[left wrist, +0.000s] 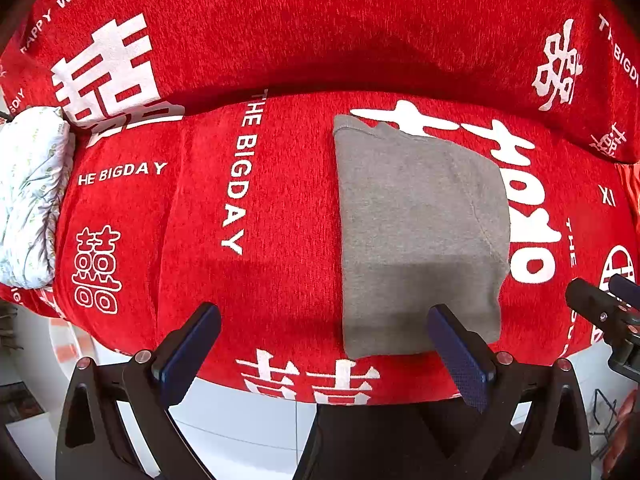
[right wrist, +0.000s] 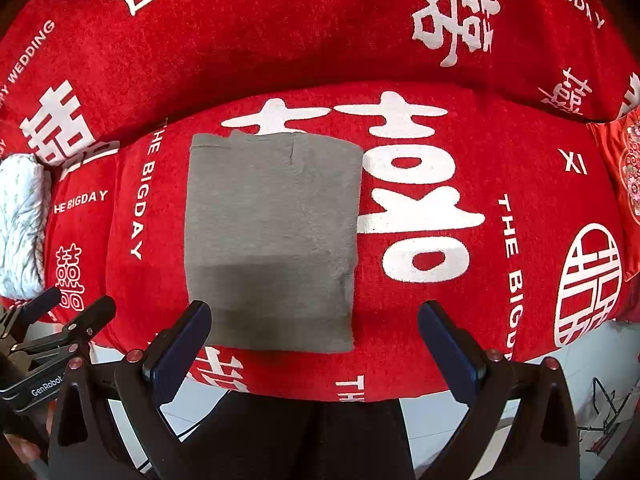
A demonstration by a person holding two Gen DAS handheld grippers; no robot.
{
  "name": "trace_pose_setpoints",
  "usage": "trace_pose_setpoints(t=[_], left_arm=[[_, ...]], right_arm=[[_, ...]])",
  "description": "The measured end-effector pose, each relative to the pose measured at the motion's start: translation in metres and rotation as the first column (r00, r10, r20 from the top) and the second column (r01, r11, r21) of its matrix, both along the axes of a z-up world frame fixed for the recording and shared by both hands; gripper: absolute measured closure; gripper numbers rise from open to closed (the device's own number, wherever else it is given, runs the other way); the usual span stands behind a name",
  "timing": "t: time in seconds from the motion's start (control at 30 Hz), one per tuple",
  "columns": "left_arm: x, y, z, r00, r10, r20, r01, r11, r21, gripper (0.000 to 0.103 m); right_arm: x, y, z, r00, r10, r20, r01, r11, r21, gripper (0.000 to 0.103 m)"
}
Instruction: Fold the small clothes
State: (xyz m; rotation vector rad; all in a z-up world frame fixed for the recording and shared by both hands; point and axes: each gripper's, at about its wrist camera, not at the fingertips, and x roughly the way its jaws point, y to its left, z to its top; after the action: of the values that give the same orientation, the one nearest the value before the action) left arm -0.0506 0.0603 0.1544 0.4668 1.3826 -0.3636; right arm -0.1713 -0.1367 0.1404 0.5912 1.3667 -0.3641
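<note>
A grey garment lies folded into a neat rectangle on the red printed sofa seat. It also shows in the right wrist view. My left gripper is open and empty, hovering at the seat's front edge, with its right finger over the garment's near edge. My right gripper is open and empty, just in front of the garment's near edge. Each gripper shows at the side of the other's view: the right gripper, the left gripper.
The sofa backrest rises behind the seat. A white patterned bundle of cloth lies at the seat's left end. A red embroidered cushion sits at the right end. White tiled floor lies below the seat edge.
</note>
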Motion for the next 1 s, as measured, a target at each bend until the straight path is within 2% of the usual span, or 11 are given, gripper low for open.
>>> trace_pose_setpoints(t=[0.3,0.5,1.0], left_arm=[[-0.0001,0.0003,0.0019,1.000,-0.008,0.005,0.008,1.000,0.004,0.000],[-0.0039,-0.0010,0.0018,0.999,-0.030,0.040,0.028,0.999,0.038,0.000],[-0.0040,0.0004,0.0059,0.999,-0.019,0.043,0.019,1.000,0.014,0.000]], right_arm=[[-0.0001,0.0028,0.0002,1.000,0.000,-0.001,0.000,1.000,0.003,0.000],[0.0007,0.0022,-0.0014,1.000,0.008,-0.004,-0.008,1.000,0.007,0.000],[0.0020,0.0066,-0.0009,1.000,0.029,-0.001,-0.029,1.000,0.005,0.000]])
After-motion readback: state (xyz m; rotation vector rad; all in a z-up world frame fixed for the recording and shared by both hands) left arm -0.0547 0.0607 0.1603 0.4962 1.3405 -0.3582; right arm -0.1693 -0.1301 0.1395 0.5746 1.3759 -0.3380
